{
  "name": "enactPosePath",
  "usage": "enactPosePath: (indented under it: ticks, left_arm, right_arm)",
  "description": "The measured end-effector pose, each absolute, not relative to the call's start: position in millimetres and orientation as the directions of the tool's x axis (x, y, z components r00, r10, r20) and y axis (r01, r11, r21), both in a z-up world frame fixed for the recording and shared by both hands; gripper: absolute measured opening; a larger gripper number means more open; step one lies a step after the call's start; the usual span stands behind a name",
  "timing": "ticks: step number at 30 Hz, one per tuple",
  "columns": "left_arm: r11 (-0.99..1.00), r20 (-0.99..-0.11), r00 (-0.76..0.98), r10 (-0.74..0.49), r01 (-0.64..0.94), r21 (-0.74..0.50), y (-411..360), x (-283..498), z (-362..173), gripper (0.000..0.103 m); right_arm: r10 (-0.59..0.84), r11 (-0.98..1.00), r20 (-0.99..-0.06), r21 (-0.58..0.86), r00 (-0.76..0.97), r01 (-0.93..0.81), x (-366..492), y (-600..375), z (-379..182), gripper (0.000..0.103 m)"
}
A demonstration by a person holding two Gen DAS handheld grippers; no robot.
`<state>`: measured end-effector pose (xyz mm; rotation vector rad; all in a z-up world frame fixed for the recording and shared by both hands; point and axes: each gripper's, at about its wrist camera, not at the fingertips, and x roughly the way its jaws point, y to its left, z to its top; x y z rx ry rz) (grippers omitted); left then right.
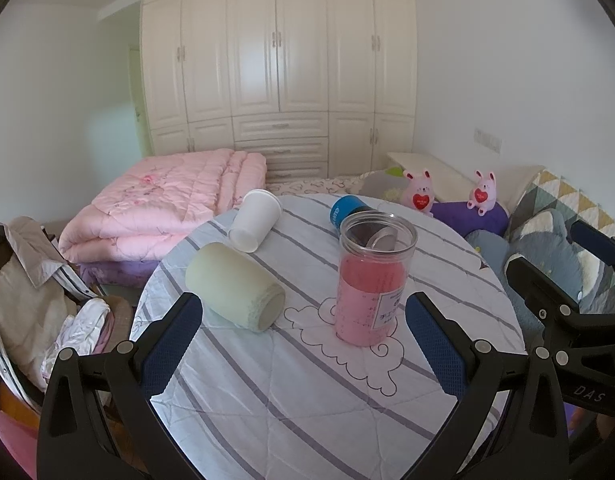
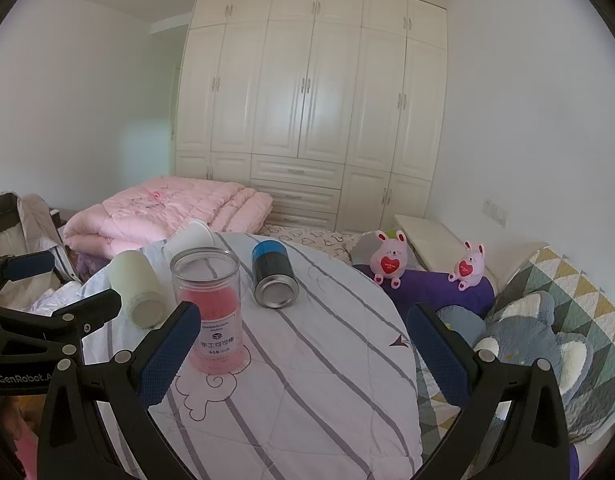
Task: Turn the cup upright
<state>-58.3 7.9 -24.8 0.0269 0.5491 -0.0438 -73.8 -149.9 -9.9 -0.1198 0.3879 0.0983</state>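
Observation:
On the round table [image 1: 291, 400], a pale green cup [image 1: 233, 286] lies on its side, as do a white paper cup [image 1: 254, 219] and a blue-and-black can [image 1: 344, 208]. A clear jar with pink contents [image 1: 369, 280] stands upright. My left gripper [image 1: 303, 340] is open and empty, just short of the green cup and jar. In the right wrist view the green cup [image 2: 137, 288], white cup [image 2: 189, 238], can [image 2: 273, 276] and jar [image 2: 211, 304] show. My right gripper [image 2: 303, 350] is open and empty over the table's [image 2: 307, 400] right part.
A folded pink quilt [image 1: 159, 212] lies on the bed behind the table. Clothes [image 1: 39, 292] are piled at the left. Two pink plush rabbits [image 2: 389, 260] and cushions [image 2: 539, 340] sit at the right. A white wardrobe [image 1: 279, 60] fills the back wall.

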Motion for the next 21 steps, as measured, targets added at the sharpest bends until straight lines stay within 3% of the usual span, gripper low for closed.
enactPosePath:
  ticks: [21]
  left_arm:
    - [0.998,-0.523,0.851,-0.037,0.053,0.016,10.0,-55.6,-27.8,0.103]
  right_arm:
    - [0.065,0.989,-0.403,-0.097,0.913,-0.114,-68.8,-149.5,-14.1,0.103]
